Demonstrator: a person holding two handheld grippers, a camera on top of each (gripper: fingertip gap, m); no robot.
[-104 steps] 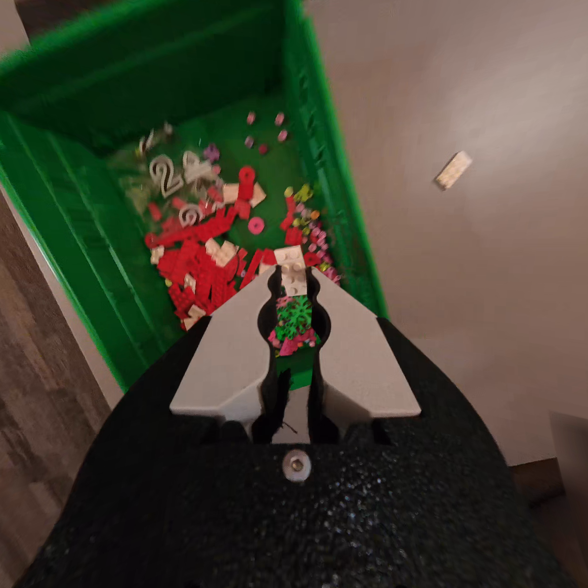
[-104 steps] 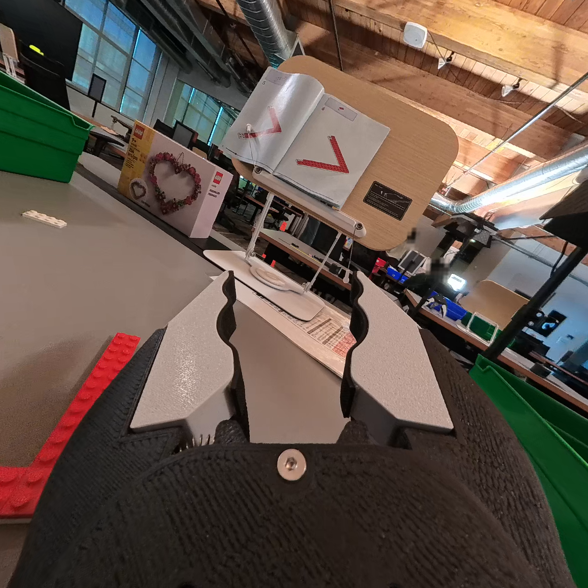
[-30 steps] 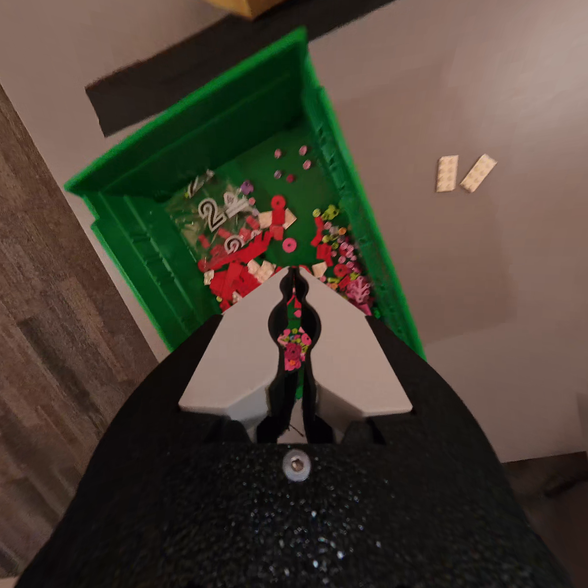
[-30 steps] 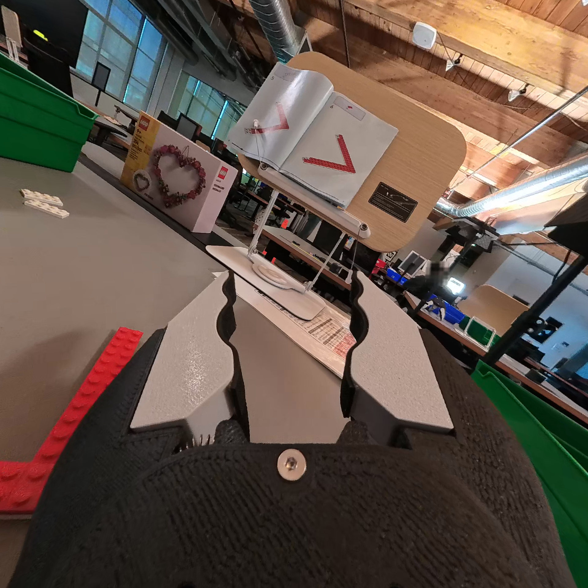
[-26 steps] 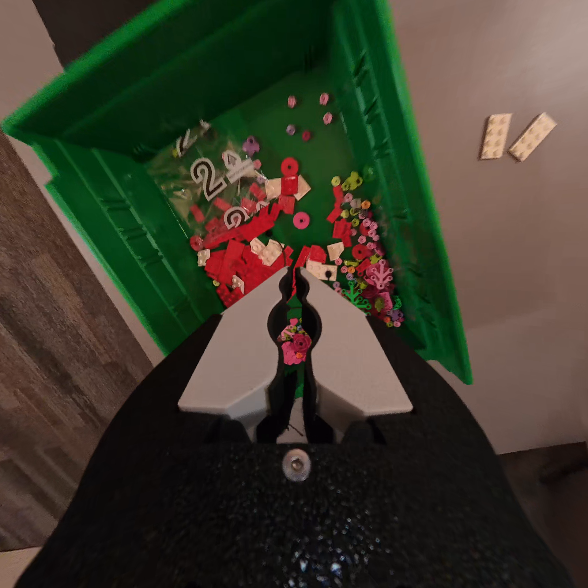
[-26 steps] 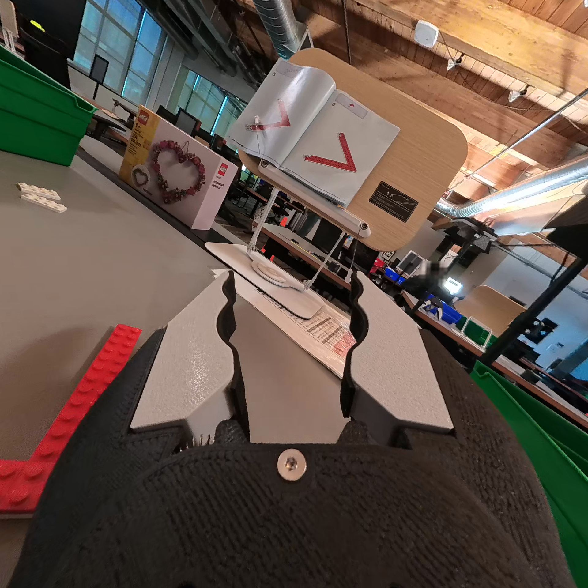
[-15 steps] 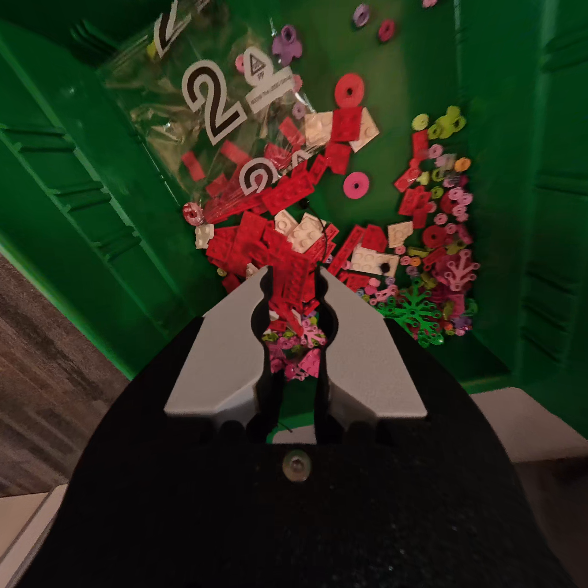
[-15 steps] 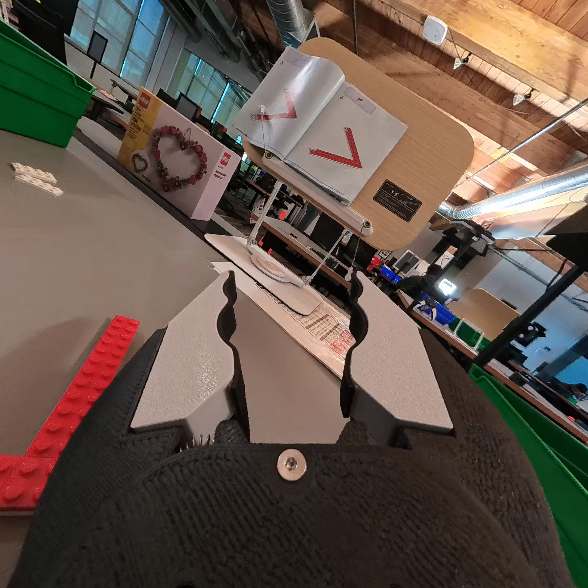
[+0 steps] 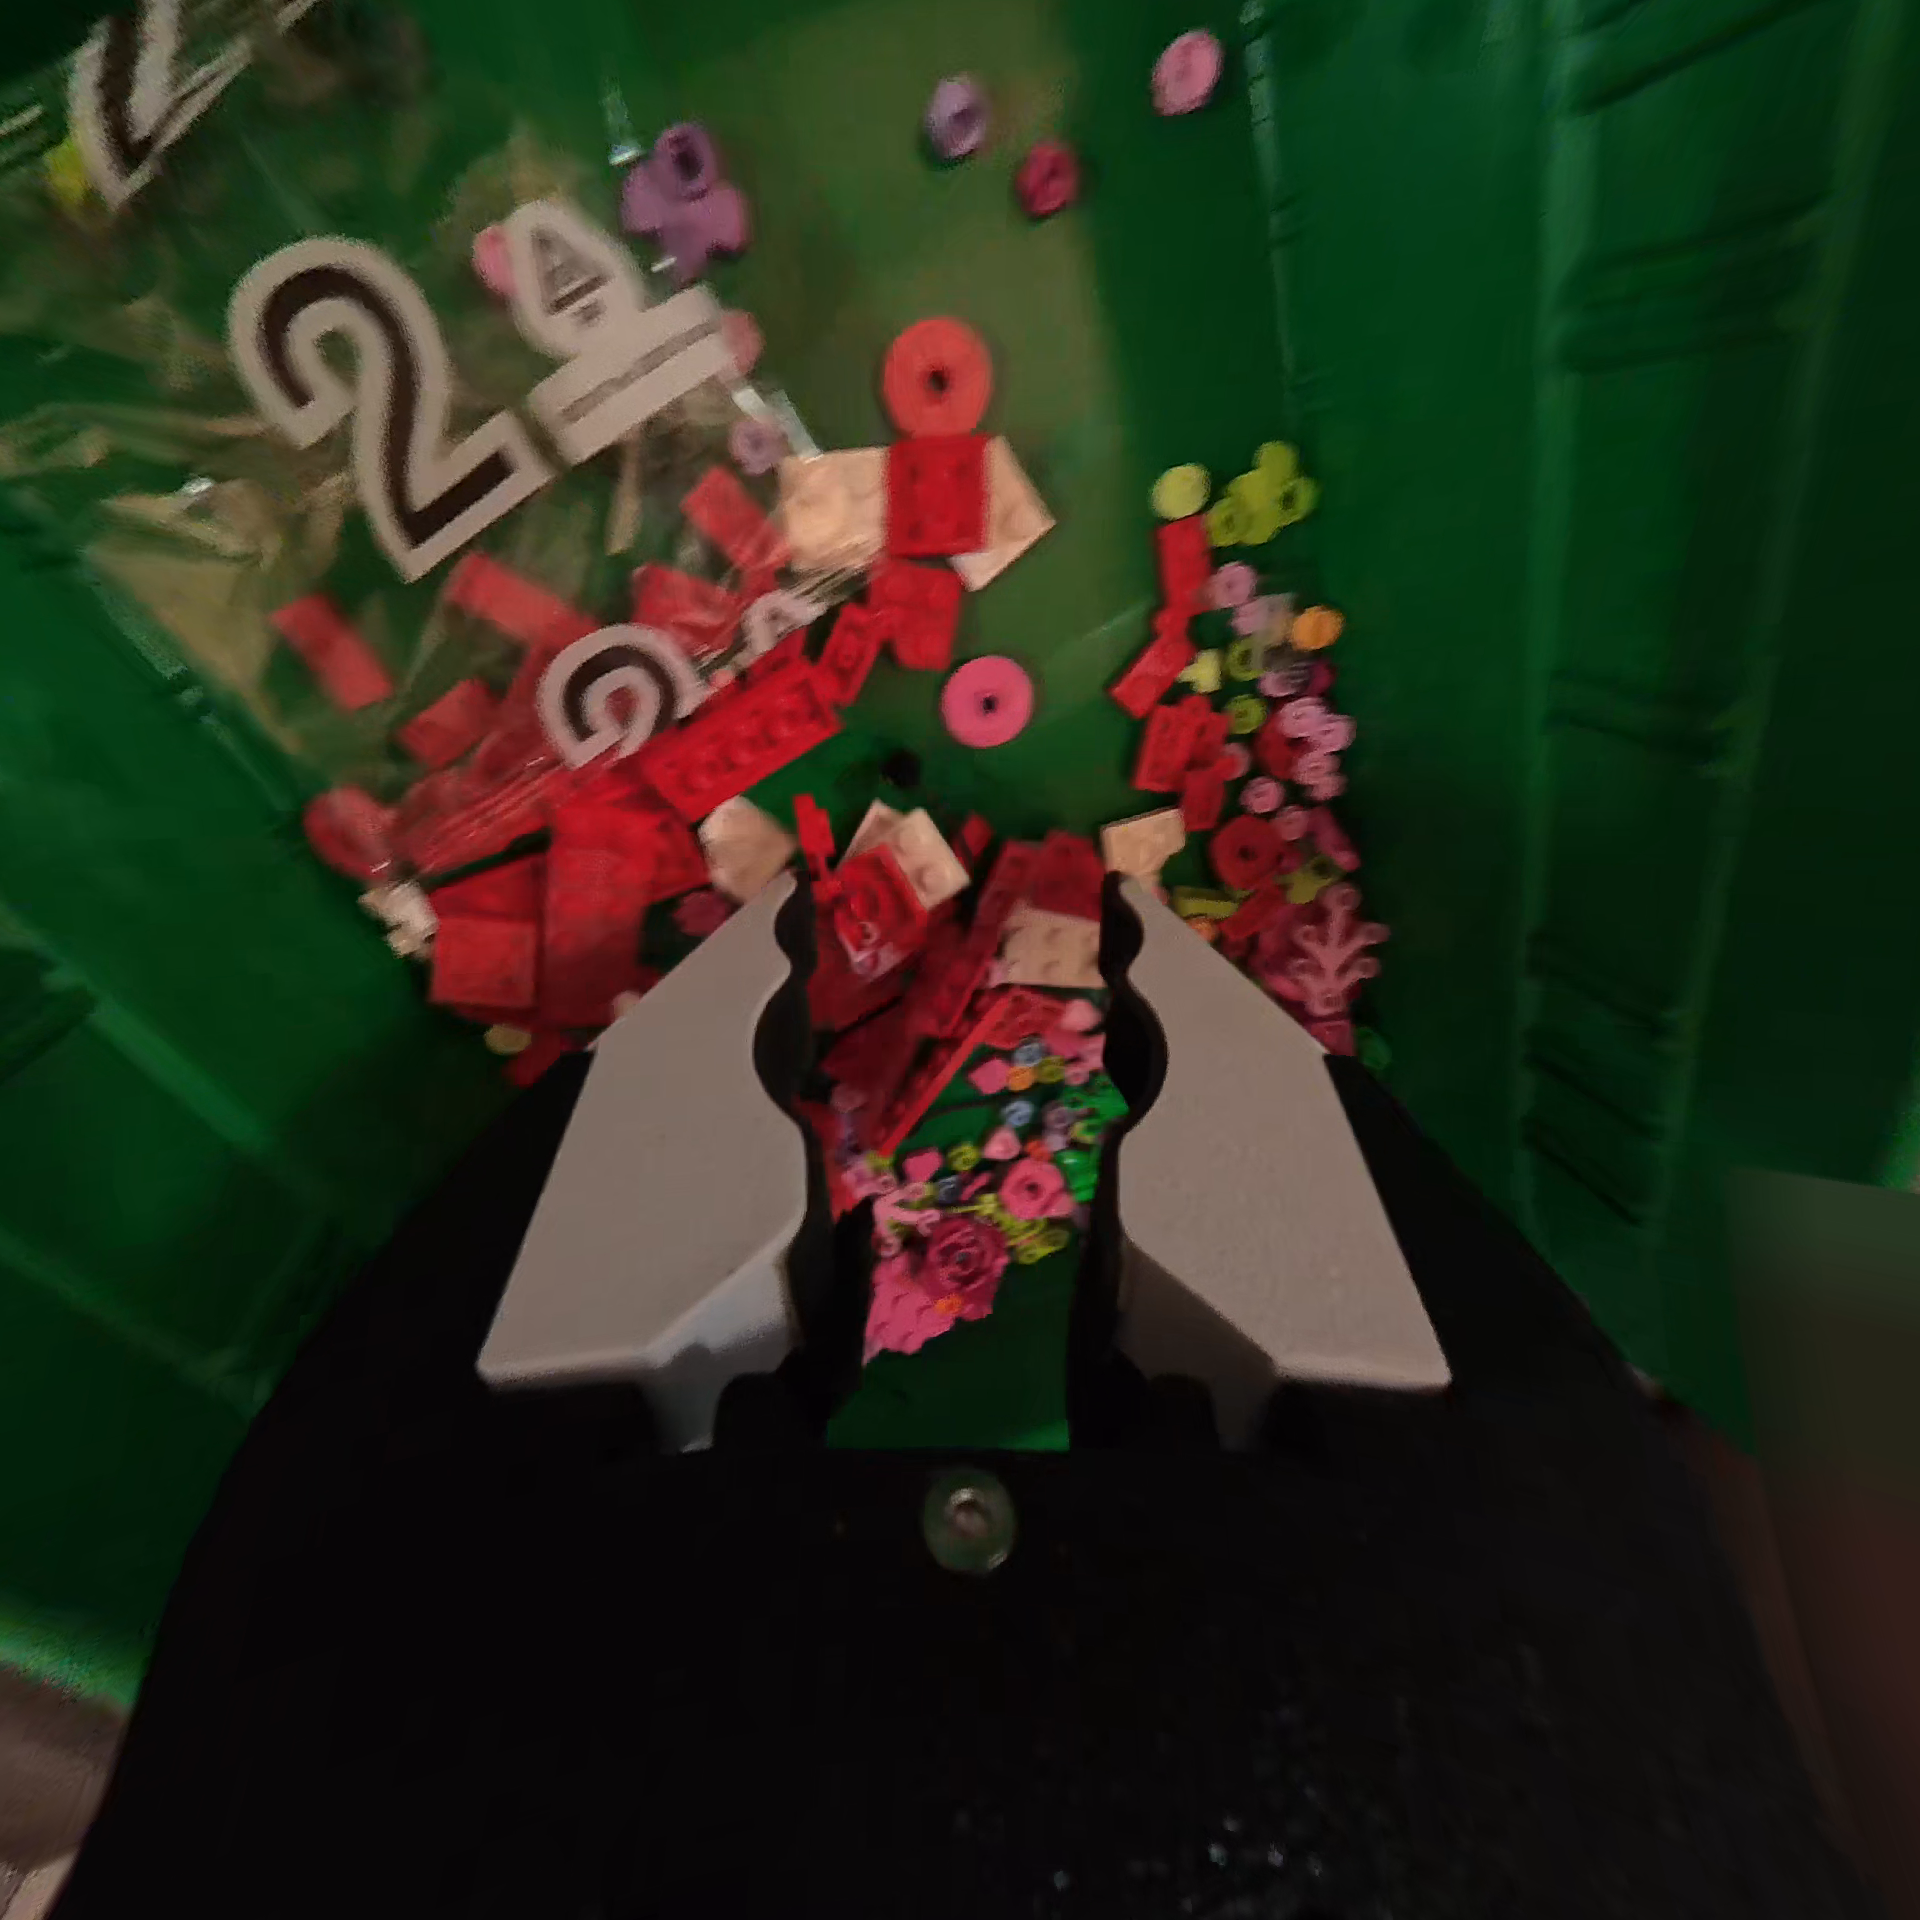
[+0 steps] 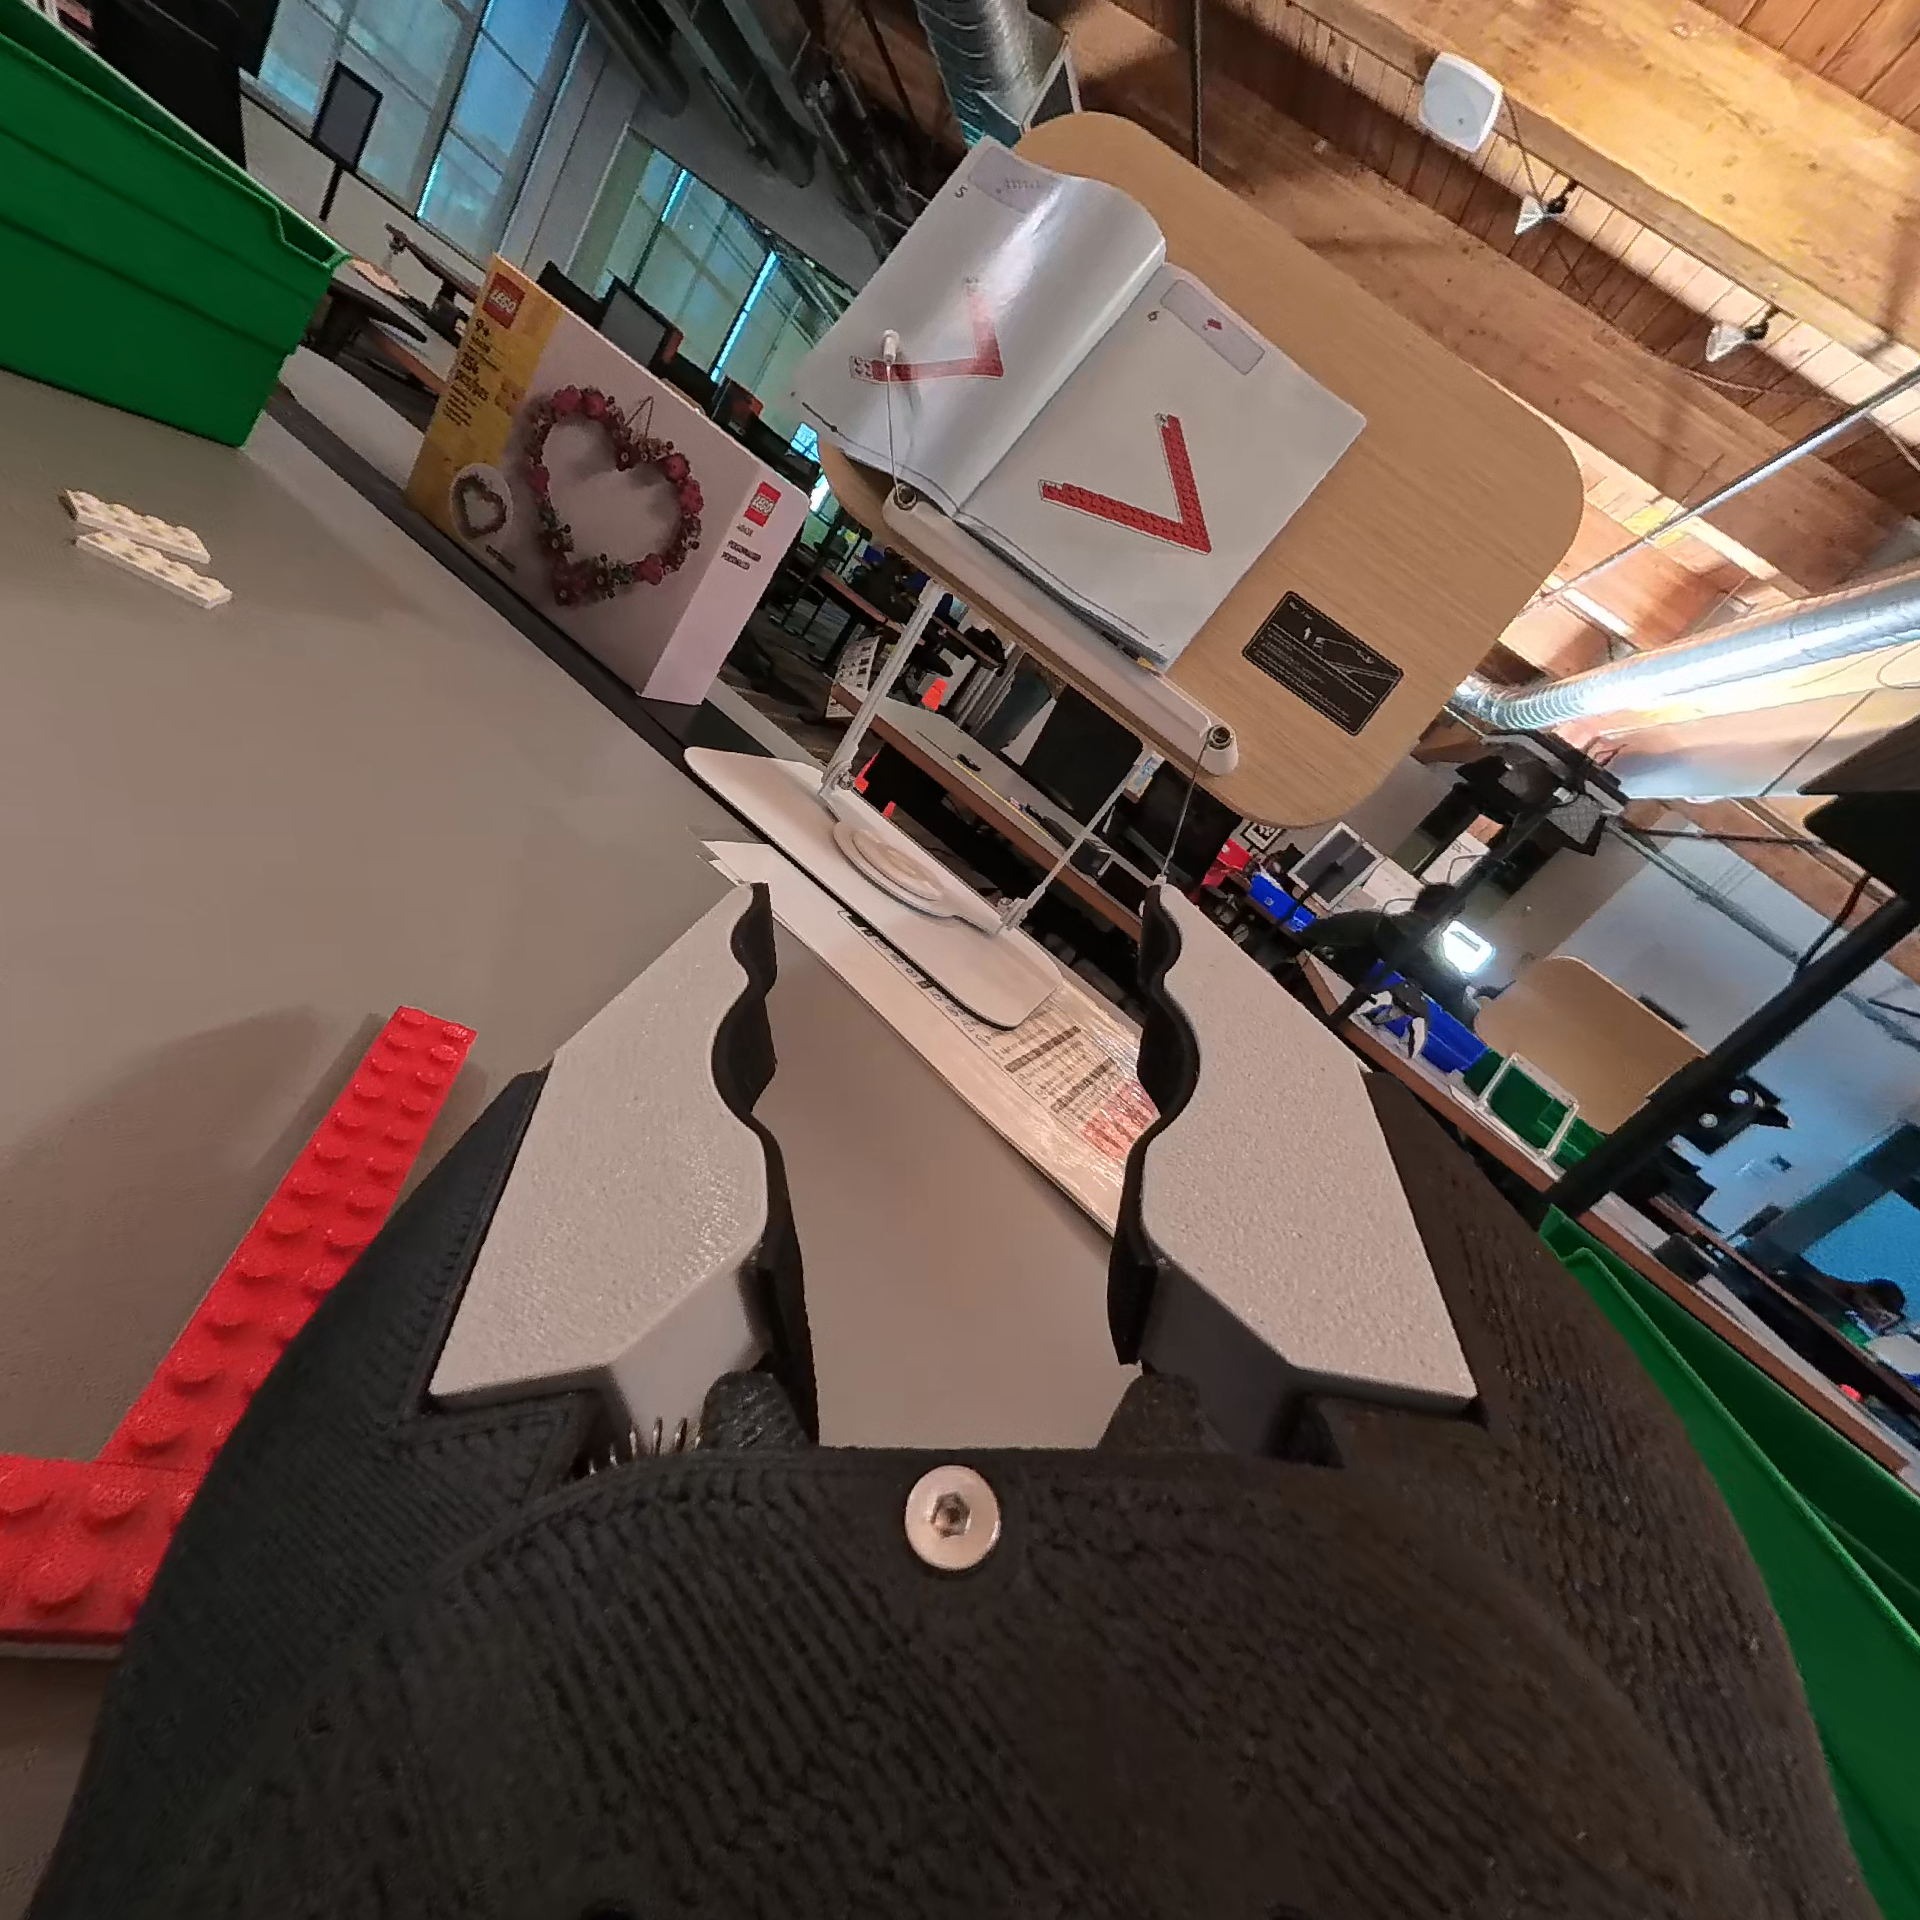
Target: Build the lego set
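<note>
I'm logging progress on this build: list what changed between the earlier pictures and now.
The left hand-held gripper dropped into the green bin and opened over the red pieces, holding nothing. A second white plate joined the first on the table. The right hand-held gripper stayed open and empty beside the red V-shaped assembly.

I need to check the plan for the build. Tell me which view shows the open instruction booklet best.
The right wrist view. The instruction booklet lies open on a wooden stand, both pages facing the camera, each showing a red V shape. The left wrist view shows none of it, only the inside of a green bin.
</note>
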